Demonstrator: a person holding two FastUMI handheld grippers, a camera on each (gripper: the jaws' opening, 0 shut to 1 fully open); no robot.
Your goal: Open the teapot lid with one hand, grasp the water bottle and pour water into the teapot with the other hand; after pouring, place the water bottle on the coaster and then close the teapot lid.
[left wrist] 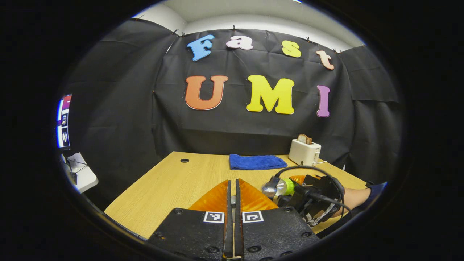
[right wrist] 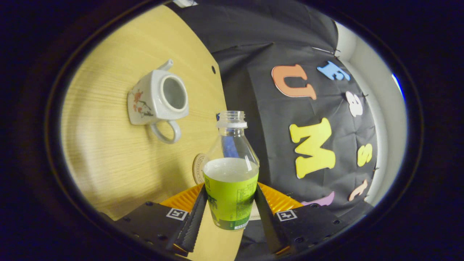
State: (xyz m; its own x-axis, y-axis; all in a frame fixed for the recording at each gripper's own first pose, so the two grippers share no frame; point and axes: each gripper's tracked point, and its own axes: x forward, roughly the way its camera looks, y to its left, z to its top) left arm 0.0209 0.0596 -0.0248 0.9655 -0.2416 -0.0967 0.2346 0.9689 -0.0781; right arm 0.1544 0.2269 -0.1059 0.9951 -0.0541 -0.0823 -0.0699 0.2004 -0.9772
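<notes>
Wood-grain table (left wrist: pixel 170 185) runs across the left gripper view, and low at its middle the left gripper (left wrist: pixel 233 197) has its two fingers drawn almost together; something thin sits in the slit between them, too small to identify. Behind it lie a blue cloth (left wrist: pixel 256 161) and, further right, a white toaster (left wrist: pixel 304 152) with a slice of bread in its slot. Rightmost, the right gripper (left wrist: pixel 314 199) is held by a hand (left wrist: pixel 353 198), with the water bottle (left wrist: pixel 279 186) in it tipped over, neck pointing left; cables and the gripper body hide most of the bottle.

In the right gripper view the table appears turned on its side. At left stands the teapot (right wrist: pixel 157 98), its lid off, the mouth open and showing a pale inside; spout toward the top of the view, handle toward the bottom. Nearer the middle, a round coaster (right wrist: pixel 198 168) is half hidden behind the bottle. The uncapped water bottle's long axis runs straight out between the fingers, mouth away from the camera, liquid reaching the top of its green label. Both fingers (right wrist: pixel 194 217) press its lower sides.
</notes>
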